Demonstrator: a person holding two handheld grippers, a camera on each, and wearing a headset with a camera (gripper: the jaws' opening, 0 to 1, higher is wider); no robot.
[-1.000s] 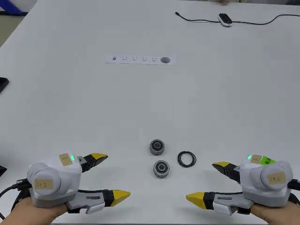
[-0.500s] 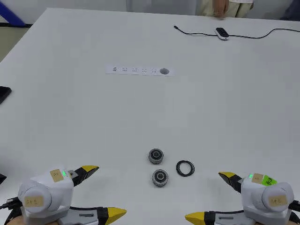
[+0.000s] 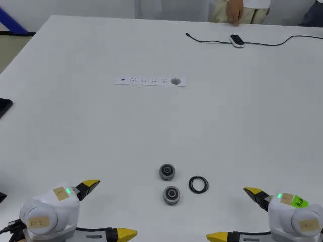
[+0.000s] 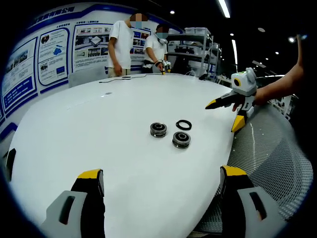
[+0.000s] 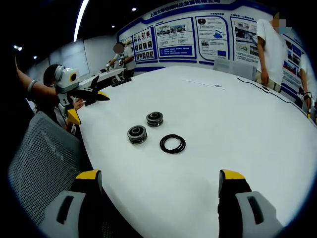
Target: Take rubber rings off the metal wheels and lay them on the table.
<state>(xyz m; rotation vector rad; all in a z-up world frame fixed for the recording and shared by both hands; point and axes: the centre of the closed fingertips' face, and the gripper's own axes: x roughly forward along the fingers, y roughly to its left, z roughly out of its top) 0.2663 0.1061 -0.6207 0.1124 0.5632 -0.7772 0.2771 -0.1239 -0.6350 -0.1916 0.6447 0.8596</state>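
Two metal wheels lie on the white table, one farther and one nearer. A loose black rubber ring lies flat just right of them. My left gripper is open at the near left edge, with nothing between its yellow-tipped fingers. My right gripper is open at the near right edge, also with nothing in it. Both stand well short of the wheels.
A white label strip lies mid-table. A black cable with a small remote runs along the far edge, where people stand. A dark object sits at the left edge. A mesh chair stands beside the table.
Both grippers have drawn back toward the near edge and sit lower in the head view. The head camera has tilted up. Wheels and ring have not moved.
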